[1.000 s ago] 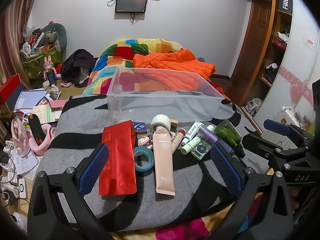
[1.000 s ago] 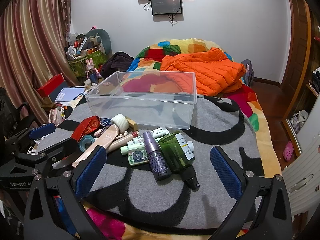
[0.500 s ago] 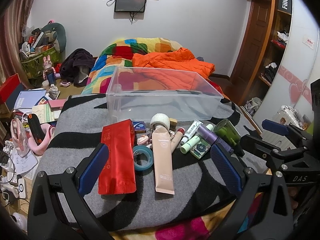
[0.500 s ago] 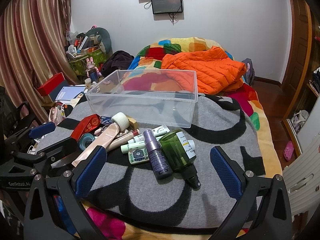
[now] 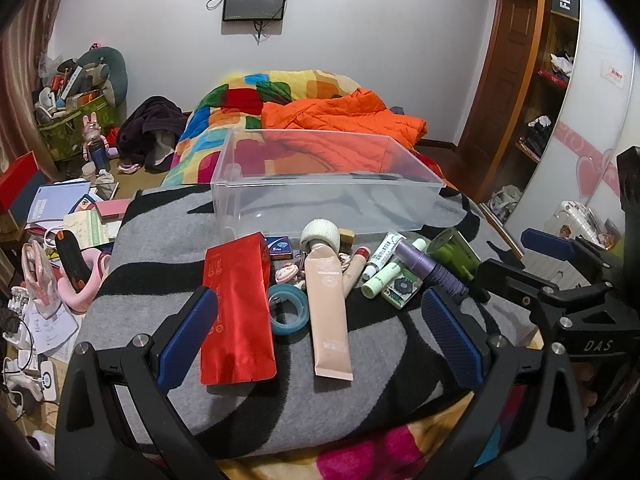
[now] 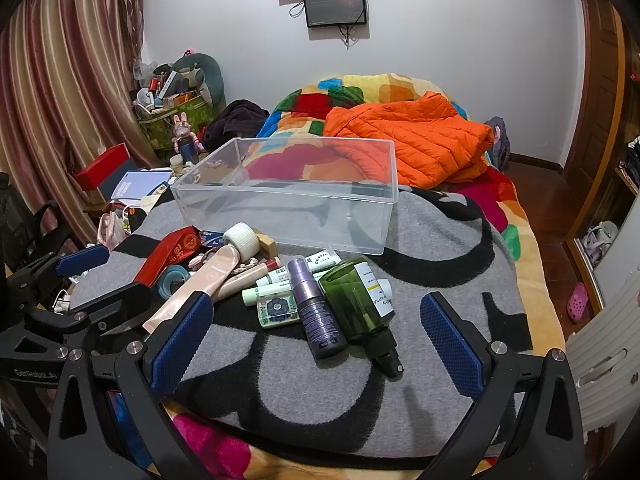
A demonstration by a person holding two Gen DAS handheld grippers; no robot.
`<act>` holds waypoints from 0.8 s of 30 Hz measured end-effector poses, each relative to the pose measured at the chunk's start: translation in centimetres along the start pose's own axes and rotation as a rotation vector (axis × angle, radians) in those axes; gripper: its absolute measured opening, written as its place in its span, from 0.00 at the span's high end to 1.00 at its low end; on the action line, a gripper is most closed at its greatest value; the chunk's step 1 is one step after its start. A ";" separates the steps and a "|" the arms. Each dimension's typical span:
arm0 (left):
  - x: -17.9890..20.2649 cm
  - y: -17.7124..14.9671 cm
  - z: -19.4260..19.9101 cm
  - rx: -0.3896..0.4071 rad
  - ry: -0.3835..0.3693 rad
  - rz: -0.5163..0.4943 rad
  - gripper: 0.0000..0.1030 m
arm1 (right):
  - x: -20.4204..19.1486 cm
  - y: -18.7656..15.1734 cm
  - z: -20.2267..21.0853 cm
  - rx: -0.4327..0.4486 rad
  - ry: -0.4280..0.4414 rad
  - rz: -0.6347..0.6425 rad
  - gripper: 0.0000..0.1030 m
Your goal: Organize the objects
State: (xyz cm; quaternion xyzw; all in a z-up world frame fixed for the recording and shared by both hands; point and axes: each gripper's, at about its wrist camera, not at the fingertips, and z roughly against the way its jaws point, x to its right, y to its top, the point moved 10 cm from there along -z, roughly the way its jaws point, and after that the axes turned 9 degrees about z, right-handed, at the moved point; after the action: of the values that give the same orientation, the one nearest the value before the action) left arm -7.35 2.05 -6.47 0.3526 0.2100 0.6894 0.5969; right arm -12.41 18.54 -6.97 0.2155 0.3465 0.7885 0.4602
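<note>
A clear plastic bin (image 5: pixel 424 184) (image 6: pixel 384 216) stands empty on a grey-and-black blanket. In front of it lies a pile: a red foil pouch (image 5: pixel 238 304), a blue tape roll (image 5: pixel 288 314), a beige tube (image 5: pixel 328 312), a purple bottle (image 6: pixel 316 312) and a green bottle (image 6: pixel 358 300). My left gripper (image 5: pixel 320 336) is open, hovering just short of the pouch and tube. My right gripper (image 6: pixel 316 338) is open, just short of the purple and green bottles. Both are empty.
An orange jacket (image 6: pixel 412 140) lies on the colourful bedspread behind the bin. Papers, a red box (image 6: pixel 102 166) and clutter cover the floor at the left. A wooden wardrobe (image 5: pixel 520 80) stands at the right. The right gripper shows in the left wrist view (image 5: pixel 568 272).
Both views have shifted very slightly toward the pile. Nothing on the blanket has moved and both grippers stay open.
</note>
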 end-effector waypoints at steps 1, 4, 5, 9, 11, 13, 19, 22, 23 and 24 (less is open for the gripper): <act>-0.1 0.1 0.1 0.002 0.001 0.001 0.00 | 0.0 0.0 -0.1 -0.002 0.002 0.000 0.00; -0.7 0.3 0.2 0.008 0.003 0.004 0.00 | 0.1 0.0 -0.4 -0.006 0.002 0.005 0.00; -1.1 0.5 0.2 0.010 0.007 0.007 0.00 | 0.2 0.0 -0.4 -0.005 0.001 0.006 0.00; -3.1 1.1 -0.2 0.015 0.045 0.025 0.10 | 1.0 0.0 -1.0 -0.004 -0.016 0.005 0.01; -4.2 1.4 -0.9 -0.009 0.062 0.042 0.19 | 1.6 0.0 -1.4 -0.011 -0.027 0.004 0.01; -5.3 1.6 -1.8 -0.029 0.068 0.068 0.19 | 2.2 0.0 -1.9 -0.019 -0.033 -0.004 0.03; -6.6 2.2 -4.9 -0.096 0.080 0.065 0.19 | 3.5 -0.6 -3.5 -0.057 -0.032 -0.021 0.18; -6.9 2.2 -6.7 -0.149 0.085 0.057 0.19 | 4.2 -1.0 -4.3 -0.079 -0.017 -0.050 0.26; -7.0 2.1 -7.3 -0.163 0.085 0.054 0.19 | 4.3 -1.1 -4.5 -0.085 -0.014 -0.056 0.29; -7.0 2.0 -7.8 -0.176 0.087 0.052 0.19 | 4.5 -1.3 -4.7 -0.094 -0.010 -0.061 0.30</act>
State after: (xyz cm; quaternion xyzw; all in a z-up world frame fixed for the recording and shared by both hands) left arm -14.18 -4.18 -11.84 0.2740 0.1651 0.7352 0.5976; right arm -16.96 21.28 -10.97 0.1870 0.3132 0.7882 0.4956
